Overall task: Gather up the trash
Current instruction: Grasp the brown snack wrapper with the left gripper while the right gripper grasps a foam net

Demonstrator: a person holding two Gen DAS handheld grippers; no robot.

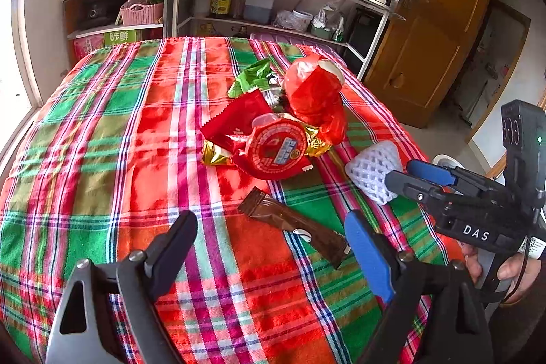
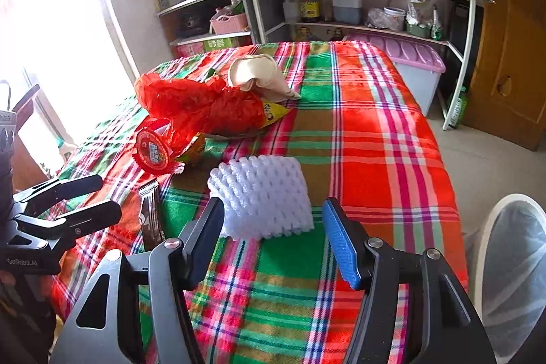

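A table under a plaid cloth (image 1: 102,132) fills the middle of both views, with trash lying on it. In the left wrist view the left gripper (image 1: 273,227) sits at the bottom of the frame with its jaws wide apart and nothing between the pads; a brown wrapper (image 1: 293,222) lies flat on the cloth just beyond them, slanting toward the lower right. Above it, at centre frame, is a heap of wrappers: a round red lid (image 1: 278,147), a crumpled red plastic bag (image 1: 314,94) and a green packet (image 1: 254,75). A white foam fruit net (image 1: 370,171) lies to the right of the heap, near the table edge. The right gripper (image 2: 273,217) shows at the bottom of the right wrist view, jaws spread, and the foam net lies in the gap just ahead of its fingers, with the left pad close against the net's edge and the blue pad clear of it. A lined bin (image 2: 512,261) stands at the lower right of that view, beside the table.
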